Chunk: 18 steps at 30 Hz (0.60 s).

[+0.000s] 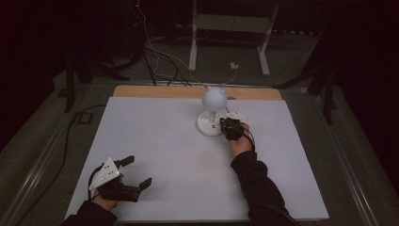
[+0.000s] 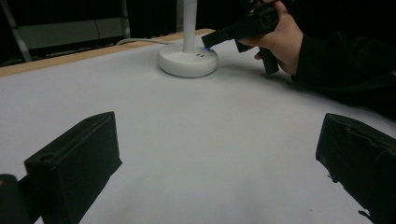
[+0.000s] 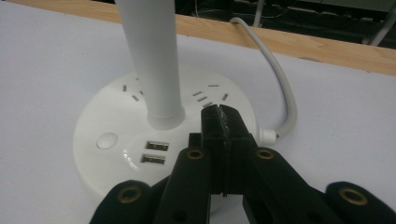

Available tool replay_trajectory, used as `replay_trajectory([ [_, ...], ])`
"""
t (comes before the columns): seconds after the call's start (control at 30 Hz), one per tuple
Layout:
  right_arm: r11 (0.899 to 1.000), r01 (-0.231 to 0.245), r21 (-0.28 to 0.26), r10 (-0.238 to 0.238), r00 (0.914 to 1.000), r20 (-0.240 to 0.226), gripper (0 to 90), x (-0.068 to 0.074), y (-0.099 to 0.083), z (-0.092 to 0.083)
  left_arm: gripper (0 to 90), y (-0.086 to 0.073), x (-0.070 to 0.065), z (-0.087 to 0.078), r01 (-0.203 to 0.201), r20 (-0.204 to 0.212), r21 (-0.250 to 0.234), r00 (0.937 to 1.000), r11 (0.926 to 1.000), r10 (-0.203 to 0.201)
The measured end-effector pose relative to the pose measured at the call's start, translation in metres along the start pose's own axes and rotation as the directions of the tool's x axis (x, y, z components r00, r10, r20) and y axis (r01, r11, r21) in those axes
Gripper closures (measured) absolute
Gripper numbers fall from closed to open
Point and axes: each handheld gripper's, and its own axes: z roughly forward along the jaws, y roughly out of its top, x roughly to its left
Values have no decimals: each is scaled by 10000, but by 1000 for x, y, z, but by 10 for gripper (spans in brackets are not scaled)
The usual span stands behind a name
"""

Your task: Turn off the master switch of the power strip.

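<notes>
Resting at the near left corner of the white tabletop (image 1: 155, 155), the left gripper (image 1: 139, 173) lay in the person's left hand (image 1: 106, 200) with its jaws spread wide and nothing between them; its grey three-cornered plate (image 1: 105, 173) faced upward. Through the left gripper view, the two black jaws framed bare table surface, and the lamp stood well apart from them, across the table.

Farther in, right of the table's middle, the person's right hand (image 1: 240, 143), in a dark sleeve (image 1: 256, 181), held the right gripper (image 1: 227, 125) against the lamp base (image 1: 209, 125). In the right gripper view, the right gripper (image 3: 223, 114) had its jaws pressed flat together with nothing held between them, the joined tips lying over the top of the round white base (image 3: 112, 154), just right of the upright stem (image 3: 152, 60). Whether the tips touched the base could not be told. Sockets, two USB ports (image 3: 155, 152) and a round button (image 3: 107, 139) marked the base, and in the left gripper view a small blue light (image 2: 207, 48) showed at the gripper tip.

Above the base, the stem carried a round white lamp head (image 1: 214, 97). From the base's right side a white cable (image 3: 280, 84) curved back over the wooden table edge (image 3: 299, 44) at the far side. Beyond the table, a white metal stand (image 1: 230, 33) and loose cables stood on the dark floor.
</notes>
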Motion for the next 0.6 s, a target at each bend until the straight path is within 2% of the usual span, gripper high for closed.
replay_trajectory([
  [0.37, 9999, 159, 47, -160, 9998, 115, 900, 0, -1, 1, 3, 0, 0, 0, 34, -3, 9, 10000, 10000, -34],
  [0.6, 9990, 443, 82, -444, 9988, 183, 900, 2, -2, 2, 3, 0, 0, 1, 26, -2, 13, 10000, 10000, -26],
])
